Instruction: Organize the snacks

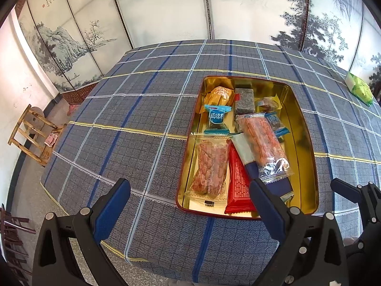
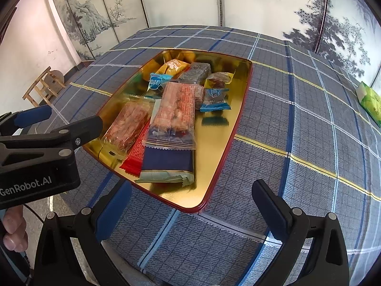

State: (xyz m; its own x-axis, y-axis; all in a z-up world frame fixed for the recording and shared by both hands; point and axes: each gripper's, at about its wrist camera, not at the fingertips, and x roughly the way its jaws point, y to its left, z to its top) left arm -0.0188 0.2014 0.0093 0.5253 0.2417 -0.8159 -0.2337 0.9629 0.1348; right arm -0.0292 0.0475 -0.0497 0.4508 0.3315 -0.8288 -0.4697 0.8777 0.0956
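A gold tin tray [image 1: 307, 128] [image 2: 214, 157] with a red rim sits on the plaid tablecloth and holds several wrapped snacks. A clear pack of orange snacks [image 1: 262, 143] [image 2: 176, 114] lies on top of a navy and pale-green packet [image 2: 166, 164]. Beside them are a red packet [image 1: 238, 186] and a second clear pack [image 1: 210, 169]. Small blue, yellow and dark pieces fill the far end. My left gripper [image 1: 190, 205] [image 2: 73, 119] is open at the tray's near left corner, holding nothing. My right gripper [image 2: 193, 205] [image 1: 352, 190] is open above the near rim, also holding nothing.
A green packet [image 1: 360, 88] [image 2: 371, 100] lies apart on the cloth at the far right. A wooden stool [image 1: 33, 133] stands on the floor to the left, beyond the table edge. A painted folding screen [image 1: 166, 12] backs the table.
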